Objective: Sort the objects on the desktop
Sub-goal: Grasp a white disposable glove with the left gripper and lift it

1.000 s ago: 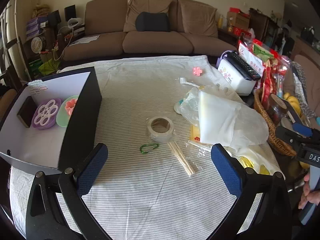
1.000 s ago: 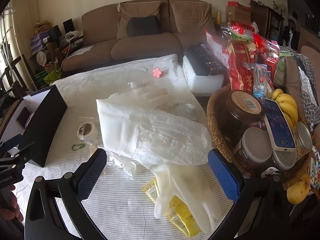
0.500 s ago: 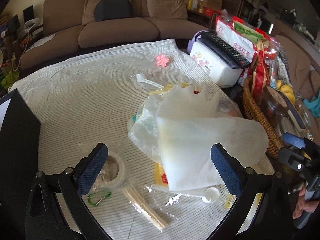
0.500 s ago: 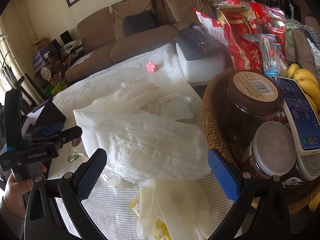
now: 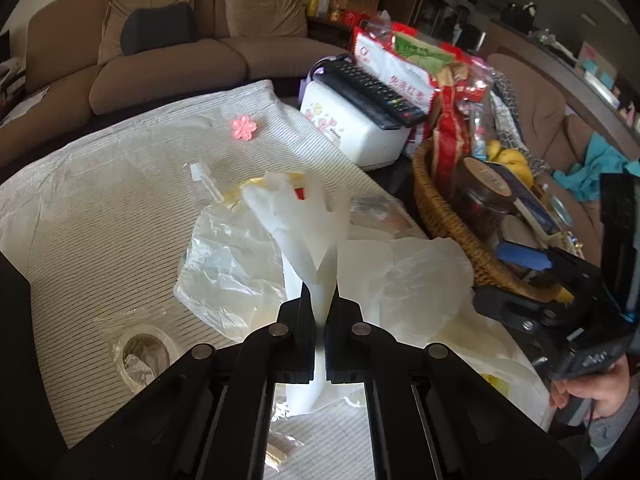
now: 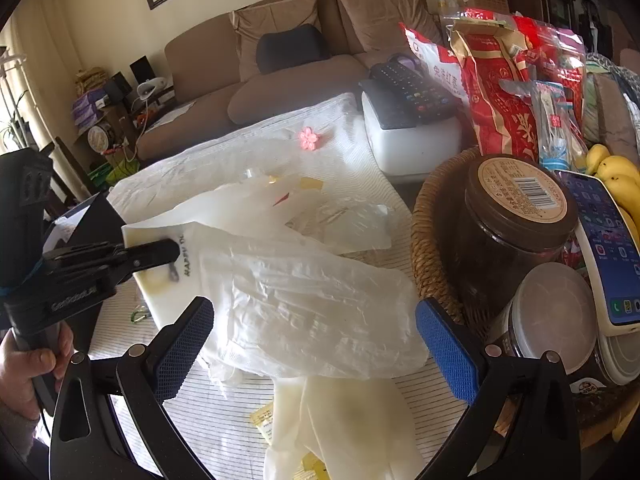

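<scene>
My left gripper (image 5: 320, 300) has just snapped closed: a second ago my jaws stood wide over the striped cloth, and now they are clamped at the bottom centre of my view on a fold of the white glove (image 5: 304, 232), which stands up pinched between them with its fingers fanned toward mid-frame. In the right wrist view the same gripper (image 6: 168, 252) reaches in from the left edge, angled downward, biting the glove's cuff edge (image 6: 160, 232), a hand (image 6: 28, 372) wrapped round its handle. My right gripper (image 6: 316, 340) has dropped closer to the pile than before; its blue pads (image 6: 184, 344) are spread wide with nothing gripped, hovering over the crumpled plastic bag (image 6: 312, 304). The glove is milky and translucent, lying among clear wrappers. To the lower left sits a tape roll (image 5: 144, 354). Beyond, upper centre, a pink flower (image 5: 243, 127) rests on the cloth; the wicker basket (image 5: 444, 216) fills the right.
</scene>
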Demonstrator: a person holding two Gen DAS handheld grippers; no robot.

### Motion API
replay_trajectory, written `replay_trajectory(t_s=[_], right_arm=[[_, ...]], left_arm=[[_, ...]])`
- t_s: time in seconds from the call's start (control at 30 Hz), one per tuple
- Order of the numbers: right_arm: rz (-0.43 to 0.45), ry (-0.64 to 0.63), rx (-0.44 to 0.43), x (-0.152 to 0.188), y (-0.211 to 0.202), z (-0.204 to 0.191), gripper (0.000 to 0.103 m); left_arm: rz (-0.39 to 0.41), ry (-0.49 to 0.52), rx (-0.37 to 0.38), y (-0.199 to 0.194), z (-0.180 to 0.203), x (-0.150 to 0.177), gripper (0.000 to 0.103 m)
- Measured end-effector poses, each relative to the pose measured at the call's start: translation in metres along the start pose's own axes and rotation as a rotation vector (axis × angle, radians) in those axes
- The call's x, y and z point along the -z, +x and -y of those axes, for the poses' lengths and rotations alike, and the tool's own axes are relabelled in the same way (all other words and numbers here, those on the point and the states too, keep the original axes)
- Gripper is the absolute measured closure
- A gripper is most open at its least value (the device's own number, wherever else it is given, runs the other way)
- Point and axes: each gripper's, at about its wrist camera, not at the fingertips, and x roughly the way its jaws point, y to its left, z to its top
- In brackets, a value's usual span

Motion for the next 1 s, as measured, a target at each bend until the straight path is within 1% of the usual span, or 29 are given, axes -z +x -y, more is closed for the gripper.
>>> replay_trajectory(t_s=[0.07, 0.13, 0.2, 0.27, 0.37, 0.43, 0.5, 0.57, 0.63, 0.67, 0.7, 0.73, 0.8, 0.83, 0.87, 0.93, 1.0], right_arm=[[0.005, 0.014, -0.019, -0.003, -0.007, 0.002, 0.001], [0.015, 0.037, -0.062, -0.007, -0.018, 0.005, 0.001], [0.012, 0.052, -0.11, -0.012, -0.027, 0.002, 0.001], [-0.001, 0.042, -0.141, -0.015, -0.032, -0.011, 0.001], [-0.04, -0.027, -0.166, -0.009, -0.033, -0.045, 0.001], [-0.079, -0.069, -0.176, 0.002, -0.026, -0.071, 0.001], [-0.129, -0.095, -0.197, 0.017, -0.016, -0.093, 0.001], [-0.197, -0.107, -0.222, 0.033, -0.005, -0.115, 0.001], [-0.246, -0.125, -0.214, 0.049, 0.004, -0.131, 0.001], [-0.26, -0.127, -0.204, 0.057, 0.007, -0.135, 0.001], [-0.272, -0.116, -0.203, 0.064, 0.008, -0.136, 0.001], [-0.28, -0.102, -0.208, 0.072, 0.006, -0.134, 0.001], [-0.287, -0.091, -0.203, 0.085, -0.001, -0.125, 0.001], [-0.291, -0.089, -0.193, 0.091, -0.005, -0.119, 0.001], [-0.301, -0.088, -0.19, 0.096, -0.008, -0.113, 0.001], [-0.322, -0.09, -0.192, 0.105, -0.01, -0.103, 0.001], [-0.324, -0.097, -0.185, 0.107, -0.009, -0.096, 0.002]], left_arm=[[0.029, 0.064, -0.022, -0.027, 0.012, 0.014, 0.1], [0.046, 0.113, -0.035, -0.054, 0.02, 0.036, 0.1], [0.039, 0.143, -0.036, -0.075, 0.024, 0.063, 0.1], [0.026, 0.169, -0.06, -0.092, 0.029, 0.095, 0.1], [0.009, 0.208, -0.078, -0.115, 0.038, 0.147, 0.1], [-0.021, 0.212, -0.08, -0.125, 0.042, 0.179, 0.1], [-0.043, 0.186, -0.068, -0.134, 0.045, 0.204, 0.1], [-0.054, 0.152, -0.056, -0.143, 0.046, 0.224, 0.099], [-0.05, 0.111, -0.04, -0.153, 0.045, 0.238, 0.099], [-0.049, 0.086, -0.039, -0.158, 0.042, 0.243, 0.093], [-0.056, 0.057, -0.04, -0.162, 0.038, 0.247, 0.084], [-0.065, 0.025, -0.033, -0.165, 0.034, 0.251, 0.079], [-0.061, -0.033, -0.012, -0.176, 0.024, 0.256, 0.055], [-0.05, -0.059, 0.005, -0.183, 0.019, 0.259, 0.049], [-0.038, -0.088, 0.023, -0.19, 0.013, 0.261, 0.04], [-0.013, -0.14, 0.051, -0.203, 0.001, 0.261, 0.038], [0.008, -0.179, 0.051, -0.211, -0.01, 0.253, 0.038]])
